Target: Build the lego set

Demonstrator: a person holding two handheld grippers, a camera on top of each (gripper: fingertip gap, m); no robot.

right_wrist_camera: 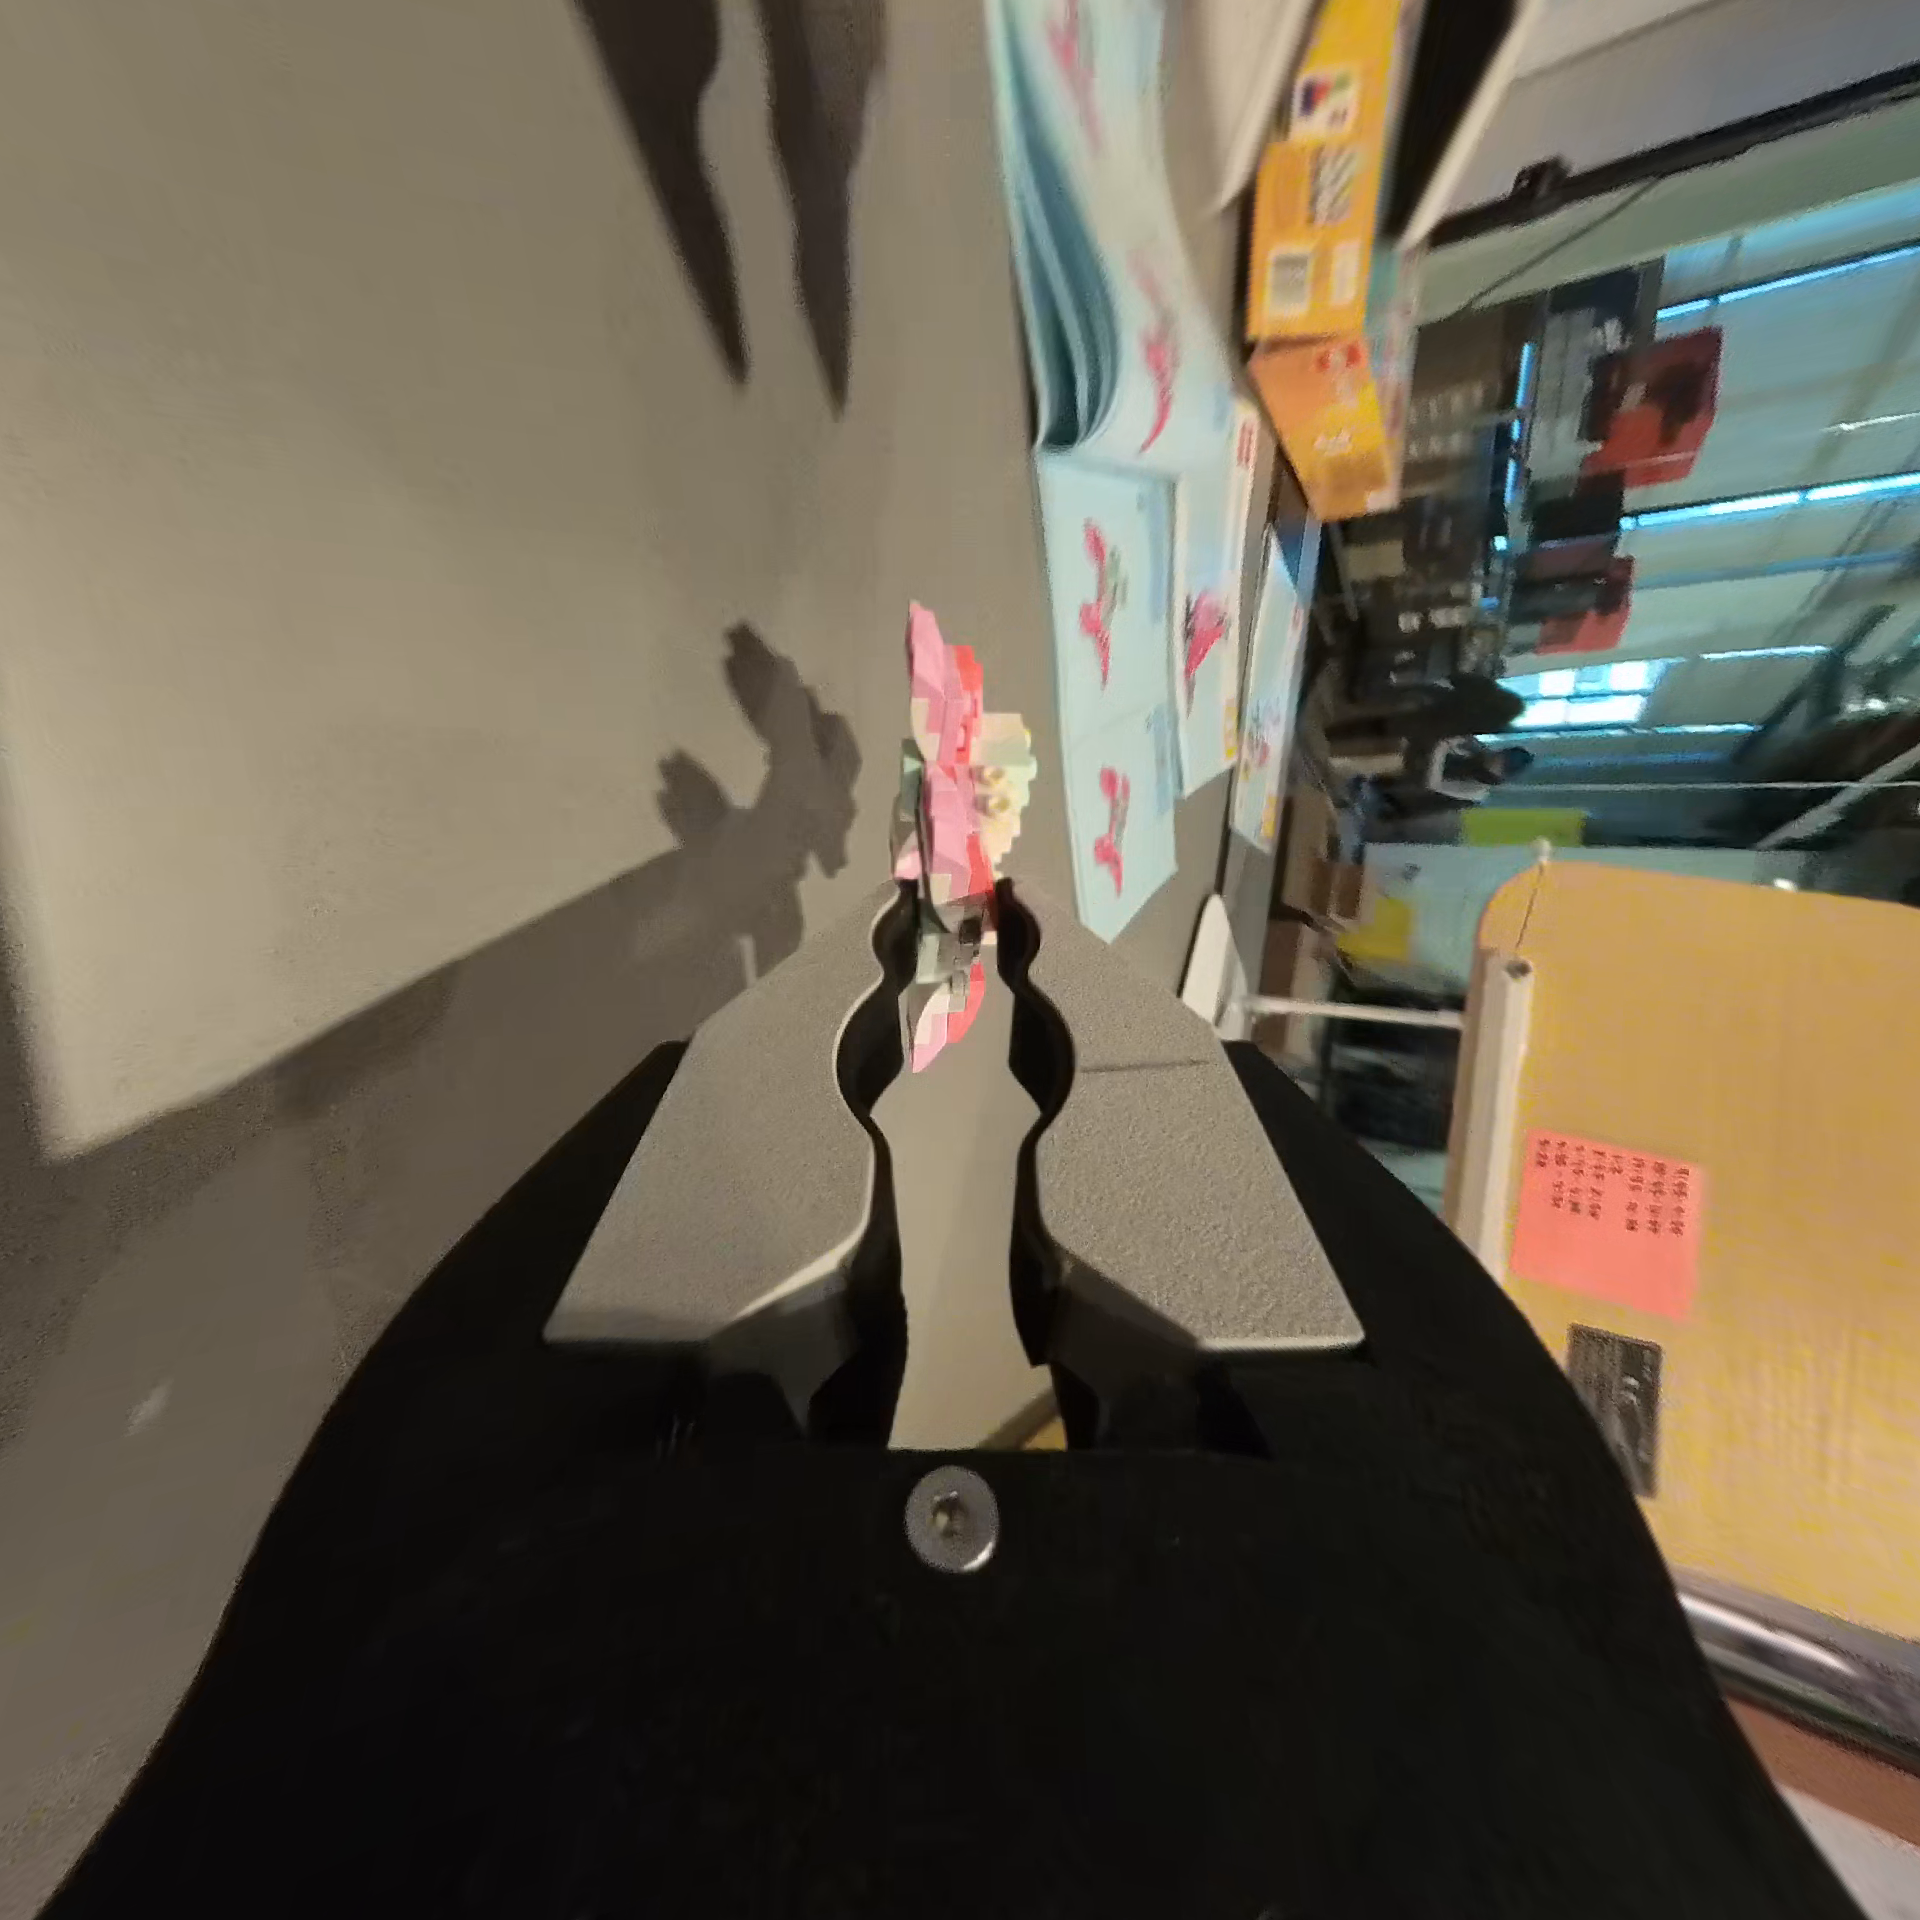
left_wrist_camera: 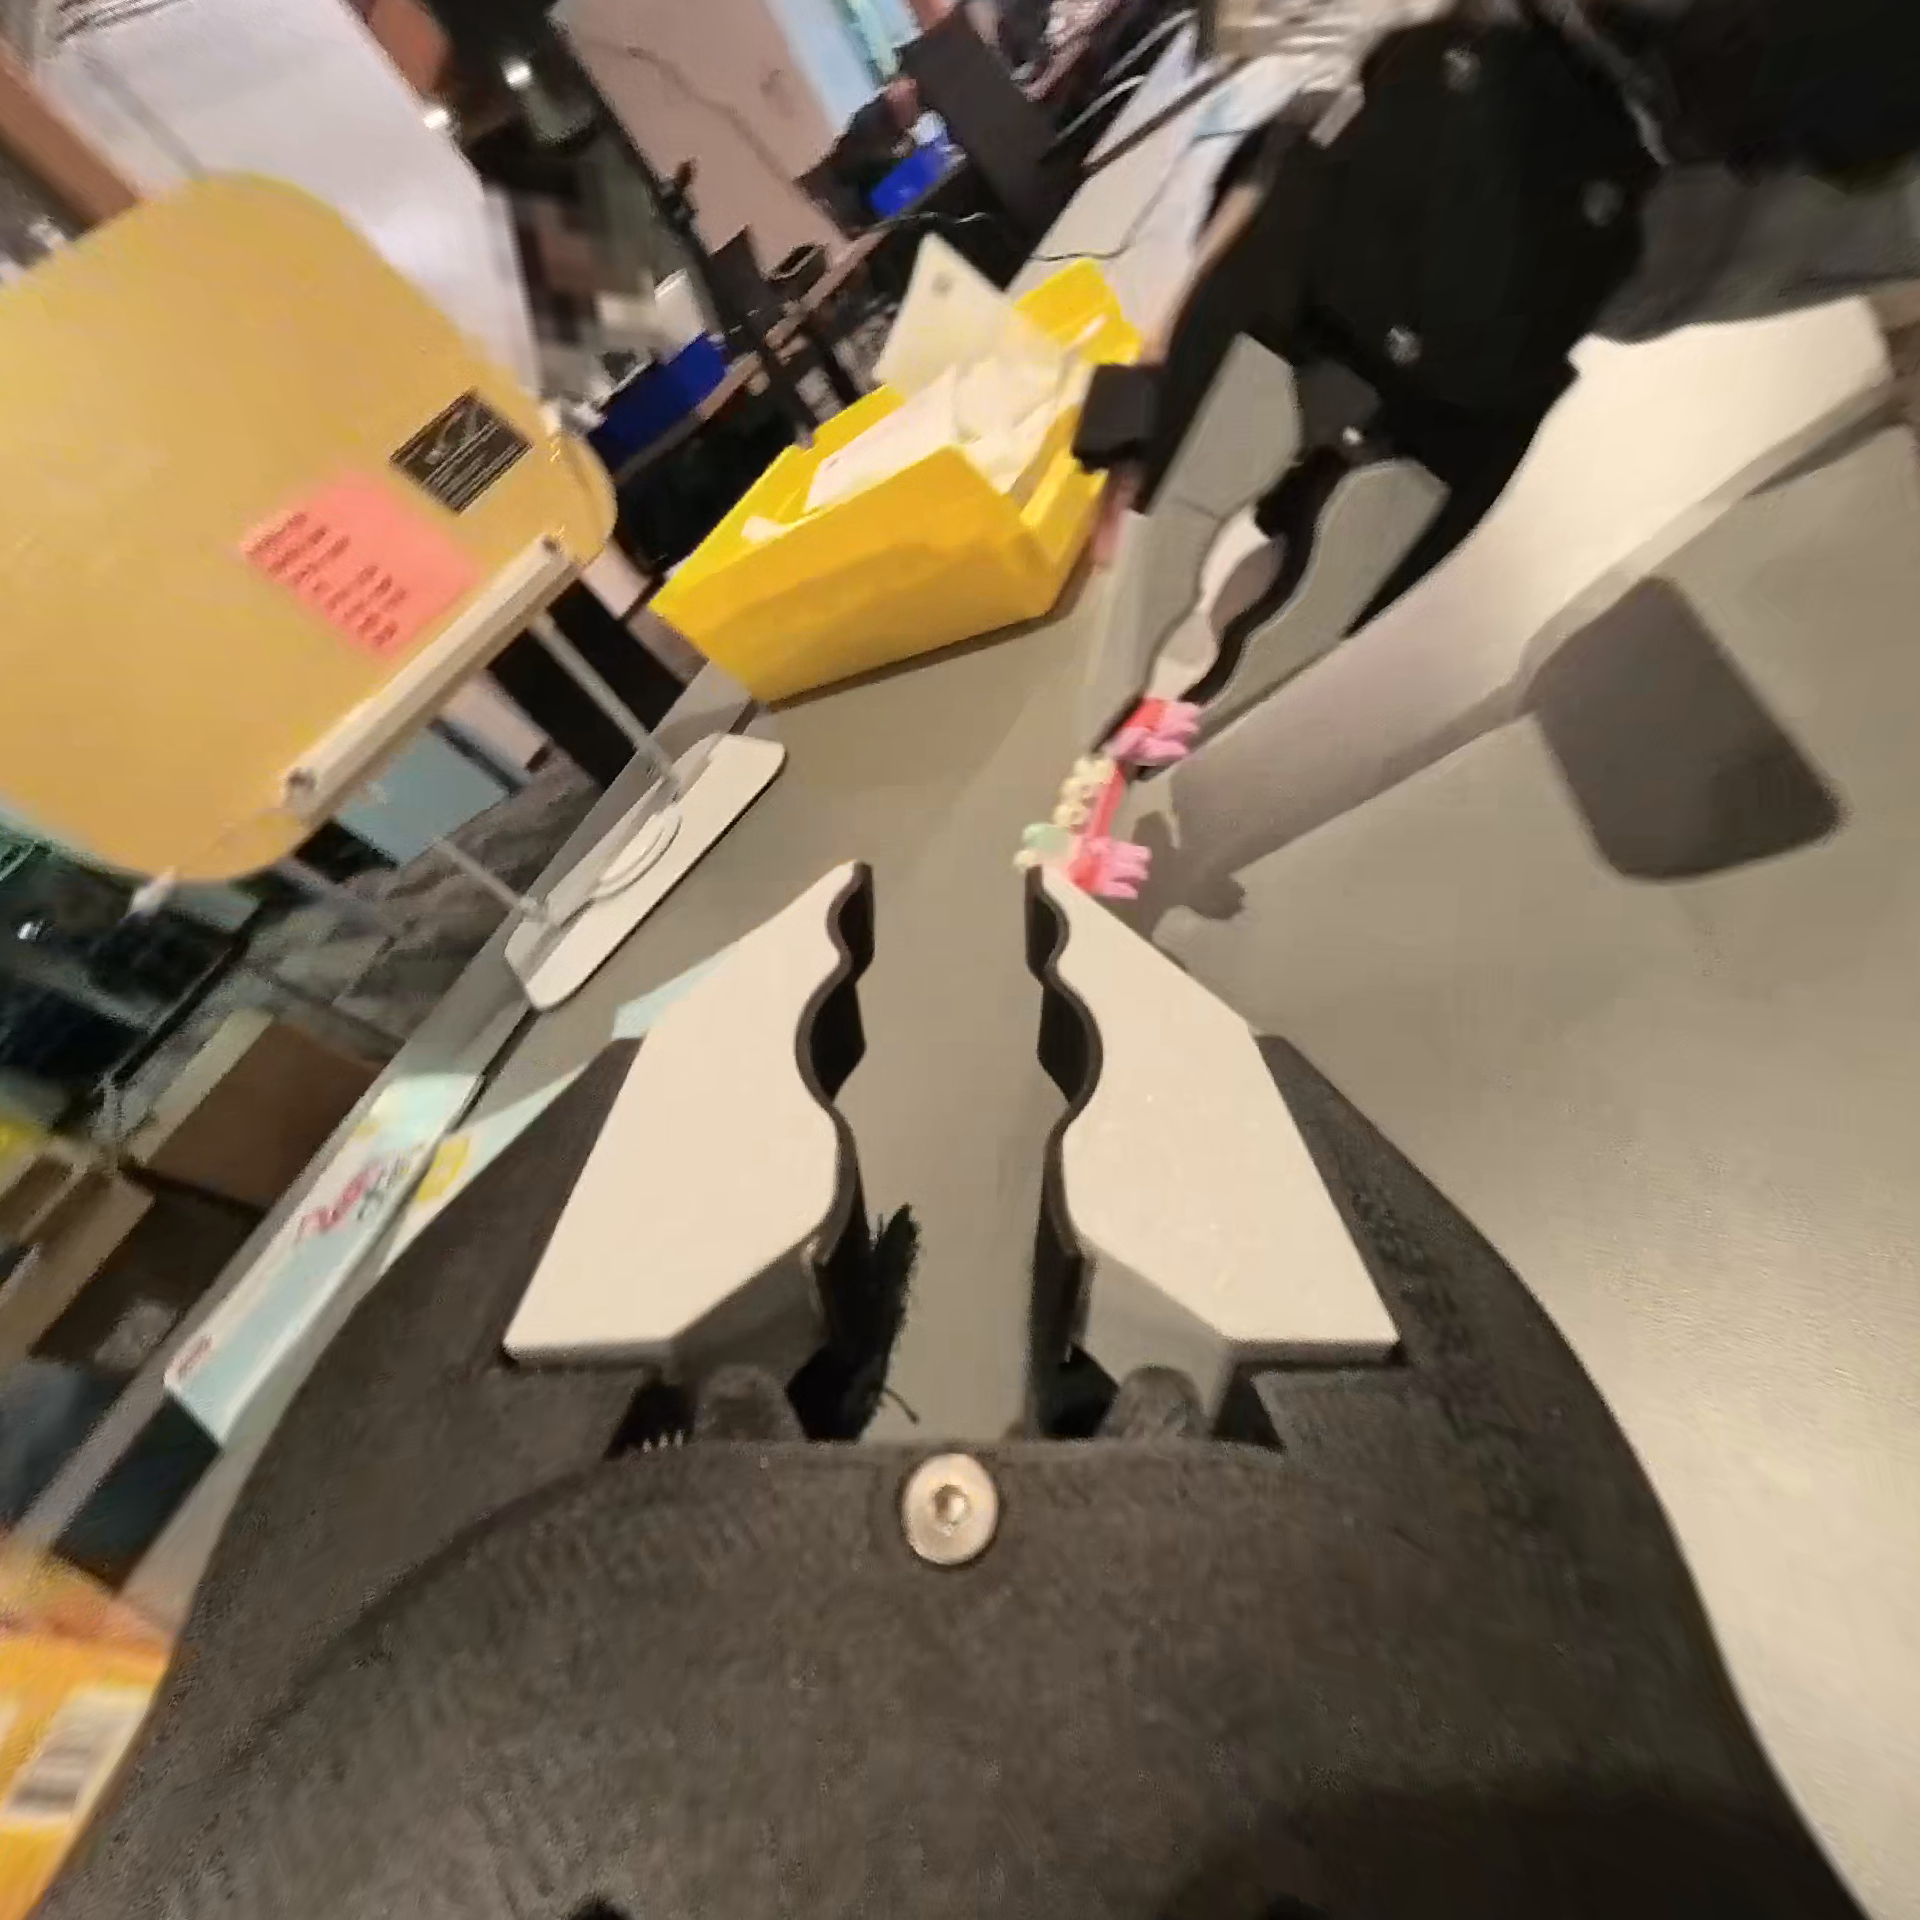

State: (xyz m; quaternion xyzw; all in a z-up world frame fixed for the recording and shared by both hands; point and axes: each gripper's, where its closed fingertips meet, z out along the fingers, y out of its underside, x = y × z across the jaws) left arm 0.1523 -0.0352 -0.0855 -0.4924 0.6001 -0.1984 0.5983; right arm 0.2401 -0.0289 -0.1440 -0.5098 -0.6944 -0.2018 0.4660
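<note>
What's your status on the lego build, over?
Right gripper shut on pink lego model, held at the fingertips. Left gripper open, empty, above grey table. Yellow bin beyond, nothing between the grippers.

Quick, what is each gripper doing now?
Left gripper: open, holding nothing.
Right gripper: closed on the pink lego model.

Workshop: long bench point(left_wrist_camera: 1558, 1039), yellow parts bin point(left_wrist_camera: 883, 561)
</note>
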